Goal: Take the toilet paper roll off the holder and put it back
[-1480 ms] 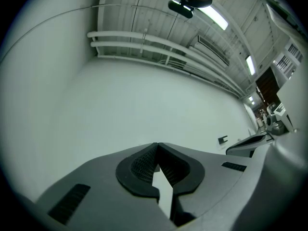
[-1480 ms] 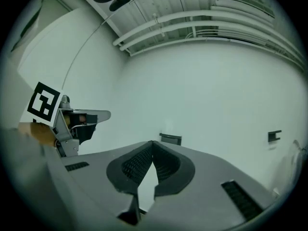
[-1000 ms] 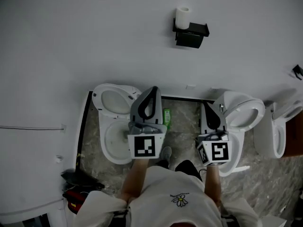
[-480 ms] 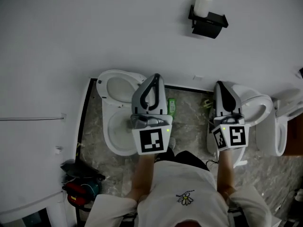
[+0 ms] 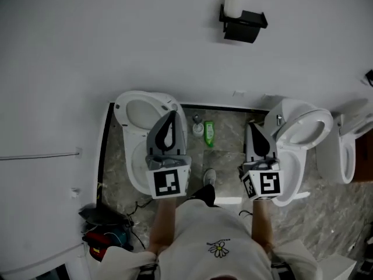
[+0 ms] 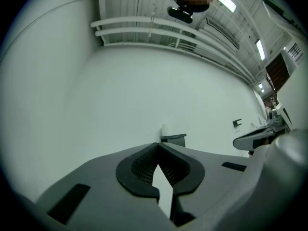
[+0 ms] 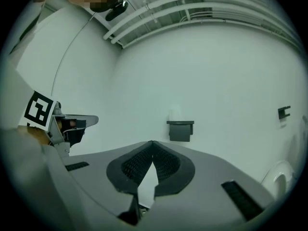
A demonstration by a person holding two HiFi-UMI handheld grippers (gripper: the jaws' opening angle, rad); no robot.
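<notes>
two grippers show in the head view: the left gripper (image 5: pixel 172 114) over one toilet (image 5: pixel 129 105), the right gripper (image 5: pixel 252 125) beside another, both well below the toilet paper roll (image 5: pixel 234 3) standing on its black holder (image 5: pixel 243 26) on the wall (image 5: pixel 116 39). left gripper view: jaws together, empty, holder far ahead. right gripper view: jaws together, empty, roll upright on the holder ahead.

moved | left hand-held gripper (image 5: pixel 172 116); right hand-held gripper (image 5: pixel 252 127) | both drawn back
</notes>
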